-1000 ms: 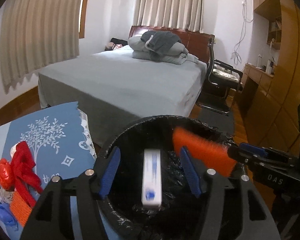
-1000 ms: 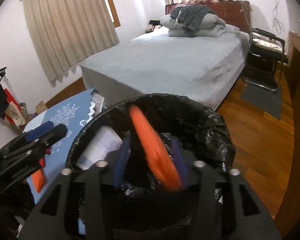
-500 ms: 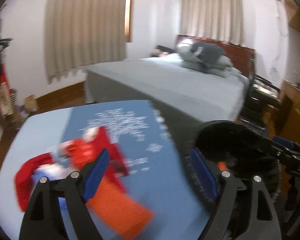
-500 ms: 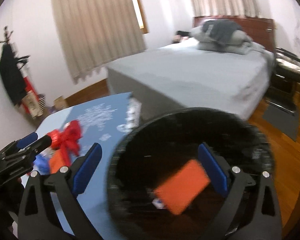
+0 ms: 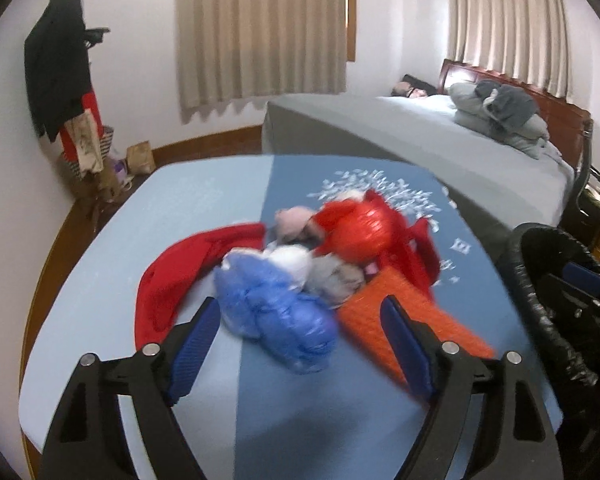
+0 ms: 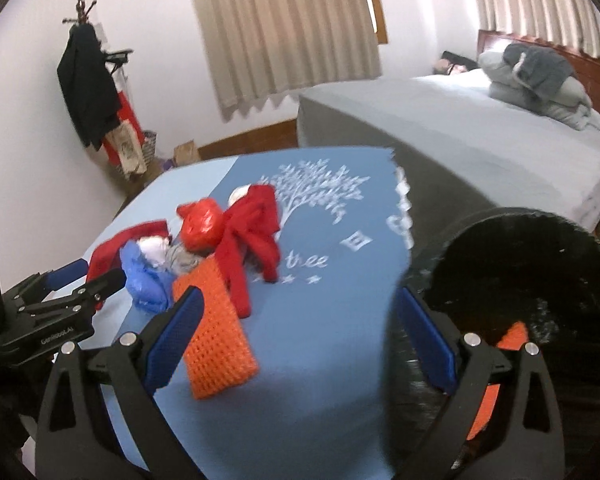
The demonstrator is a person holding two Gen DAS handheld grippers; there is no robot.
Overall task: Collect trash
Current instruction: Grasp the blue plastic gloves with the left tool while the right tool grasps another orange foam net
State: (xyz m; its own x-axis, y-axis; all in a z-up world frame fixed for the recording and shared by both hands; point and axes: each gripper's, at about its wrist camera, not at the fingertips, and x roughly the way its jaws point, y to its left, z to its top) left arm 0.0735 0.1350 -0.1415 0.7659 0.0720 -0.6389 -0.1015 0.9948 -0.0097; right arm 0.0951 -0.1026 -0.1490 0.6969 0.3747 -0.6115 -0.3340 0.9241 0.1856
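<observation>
Your left gripper [image 5: 300,344] and right gripper [image 6: 306,340] both gape wide, holding nothing, above the blue table [image 5: 204,208]. Trash pile [image 5: 300,264] lies mid-table; the black-lined bin [image 6: 516,264] stands at its right edge, the grey bed [image 6: 480,136] beyond.

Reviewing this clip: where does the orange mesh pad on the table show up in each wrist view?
Left wrist view: the orange mesh pad lies lower right of centre, partly behind the right finger of the open left gripper, beside the blue plastic bag.
Right wrist view: it lies lower left of centre, just right of the open right gripper's left finger.
Shared landmark: the black-lined trash bin at the table's right edge.
</observation>
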